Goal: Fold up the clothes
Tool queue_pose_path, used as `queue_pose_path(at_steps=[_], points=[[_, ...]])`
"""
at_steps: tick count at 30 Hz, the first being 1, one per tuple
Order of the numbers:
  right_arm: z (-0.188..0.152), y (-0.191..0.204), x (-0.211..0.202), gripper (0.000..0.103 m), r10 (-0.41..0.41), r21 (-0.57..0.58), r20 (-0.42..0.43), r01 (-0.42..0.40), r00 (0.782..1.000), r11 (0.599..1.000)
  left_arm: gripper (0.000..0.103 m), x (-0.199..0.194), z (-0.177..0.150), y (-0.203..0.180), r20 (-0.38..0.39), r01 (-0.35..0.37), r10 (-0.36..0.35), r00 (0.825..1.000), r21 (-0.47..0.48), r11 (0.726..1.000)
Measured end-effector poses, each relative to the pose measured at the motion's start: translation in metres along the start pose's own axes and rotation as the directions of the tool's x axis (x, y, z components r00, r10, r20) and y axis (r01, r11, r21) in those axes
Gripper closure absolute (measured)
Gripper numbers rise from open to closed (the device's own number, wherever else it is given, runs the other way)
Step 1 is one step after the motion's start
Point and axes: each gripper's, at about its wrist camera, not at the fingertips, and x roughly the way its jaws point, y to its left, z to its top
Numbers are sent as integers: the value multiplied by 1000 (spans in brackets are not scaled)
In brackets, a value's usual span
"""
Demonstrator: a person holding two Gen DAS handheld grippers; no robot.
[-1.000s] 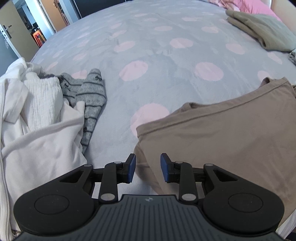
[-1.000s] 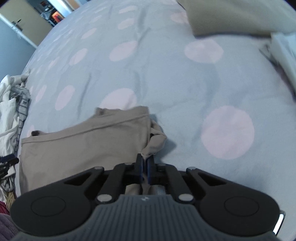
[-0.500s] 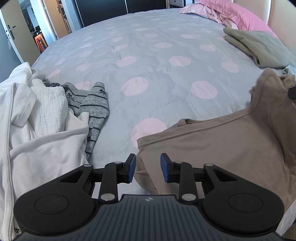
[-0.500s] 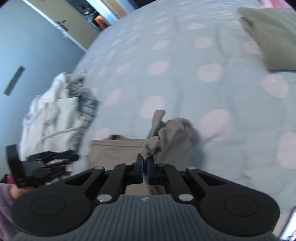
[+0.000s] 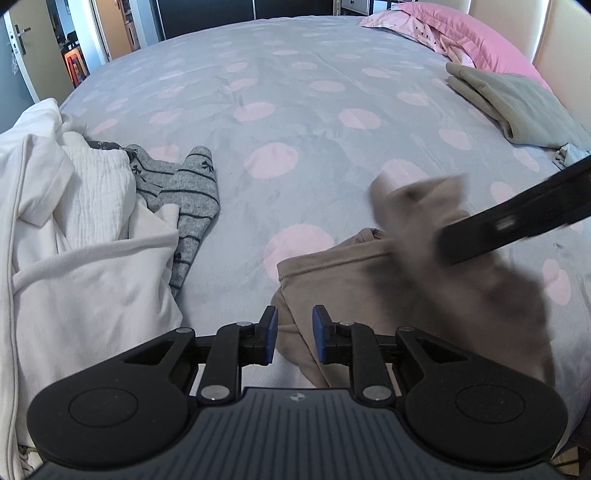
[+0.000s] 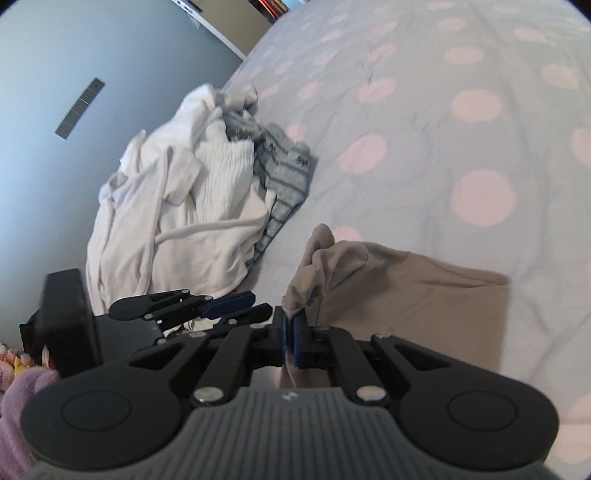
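Note:
A tan shirt (image 5: 369,280) lies on the grey bedspread with pink dots (image 5: 295,122). My right gripper (image 6: 293,328) is shut on a bunched corner of the tan shirt (image 6: 406,288) and holds it lifted over the rest of the shirt; it shows blurred in the left wrist view (image 5: 441,243). My left gripper (image 5: 293,334) is open and empty, its jaws either side of the shirt's near left edge. It also shows in the right wrist view (image 6: 229,306), just left of the right gripper.
A heap of white clothes (image 5: 74,229) with a grey striped garment (image 5: 192,192) lies at the left. A folded olive garment (image 5: 517,103) and pink pillows (image 5: 461,33) are at the far right. A doorway (image 5: 74,55) is beyond the bed.
My right gripper has carried the shirt's corner up and leftward across the shirt, towards my left gripper. My left gripper has stayed open in place.

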Motion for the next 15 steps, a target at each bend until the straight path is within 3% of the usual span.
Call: queue_pose_path(at_steps=[10,15], points=[[-2,-2,85,99,-59,18,-65,61,996,998,85,9,-3,-2,-42,-5,5,999,18,1000],[-3,-1,95,93,-95,6,-96,96,991,995,85,11,-2,3,-52,2,-3,999,-15,1000]])
